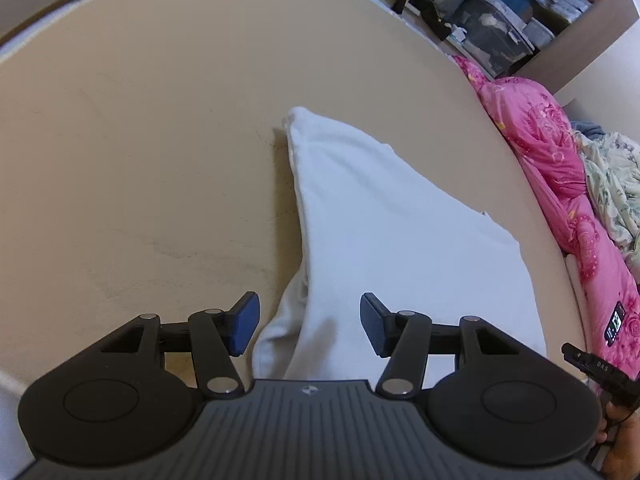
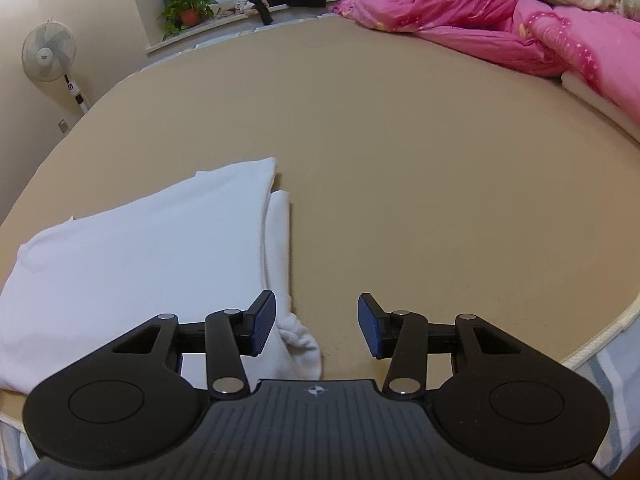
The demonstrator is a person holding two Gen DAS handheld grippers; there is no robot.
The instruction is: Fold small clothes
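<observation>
1. The white garment (image 1: 384, 216) lies folded on the tan bed (image 1: 140, 160).
2. The left gripper (image 1: 310, 330) gapes above its near edge, gripping nothing.
3. The right gripper (image 2: 316, 328), jaws apart and empty, hovers at the garment's cuffed corner.

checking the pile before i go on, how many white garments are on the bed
1. A single white folded garment lies on the tan bed sheet, near its front edge; in the right wrist view it sits at lower left. Its layers could hide another piece, but none shows.
</observation>
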